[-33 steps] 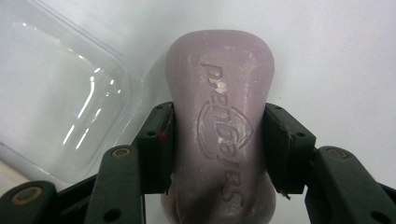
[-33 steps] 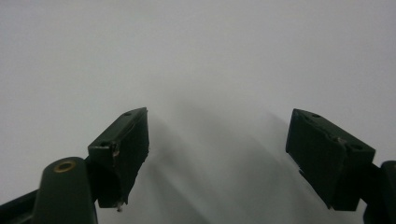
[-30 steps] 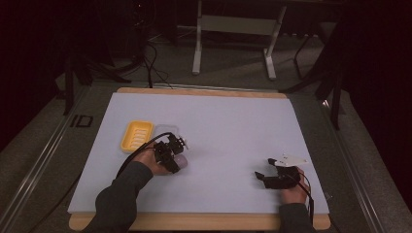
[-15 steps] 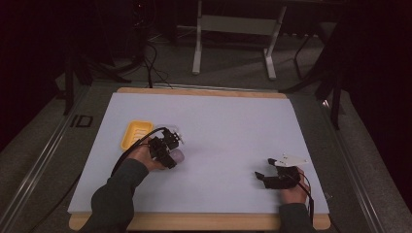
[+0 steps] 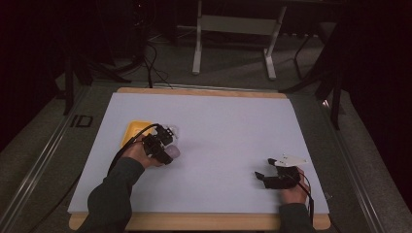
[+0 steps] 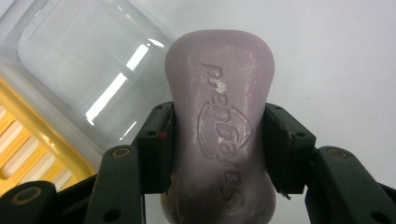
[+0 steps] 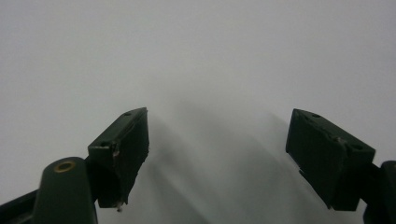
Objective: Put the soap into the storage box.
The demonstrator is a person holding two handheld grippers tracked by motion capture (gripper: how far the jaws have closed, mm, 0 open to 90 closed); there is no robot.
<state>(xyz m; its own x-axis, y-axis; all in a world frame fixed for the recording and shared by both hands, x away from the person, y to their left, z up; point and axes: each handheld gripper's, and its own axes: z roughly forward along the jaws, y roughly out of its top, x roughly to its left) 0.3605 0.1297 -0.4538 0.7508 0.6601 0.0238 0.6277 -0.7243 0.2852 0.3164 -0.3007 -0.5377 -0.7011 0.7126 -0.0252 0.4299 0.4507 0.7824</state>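
Clamping a lilac soap bar (image 6: 219, 126) across its waist, the left gripper (image 5: 163, 148) has pulled back toward the person since 1 s ago, soap w/ it, now clear of the clear lid (image 6: 88, 70) and yellow tray (image 5: 131, 131). Looks like a removal step. Right gripper (image 5: 265, 177): jaws wide, nothing betw. them, parked on the white mat (image 5: 228, 121).

The white mat (image 5: 233, 131) lies bare between both grippers, while a yellow tray (image 5: 132, 132) and clear lid (image 6: 88, 70) crowd its left part.
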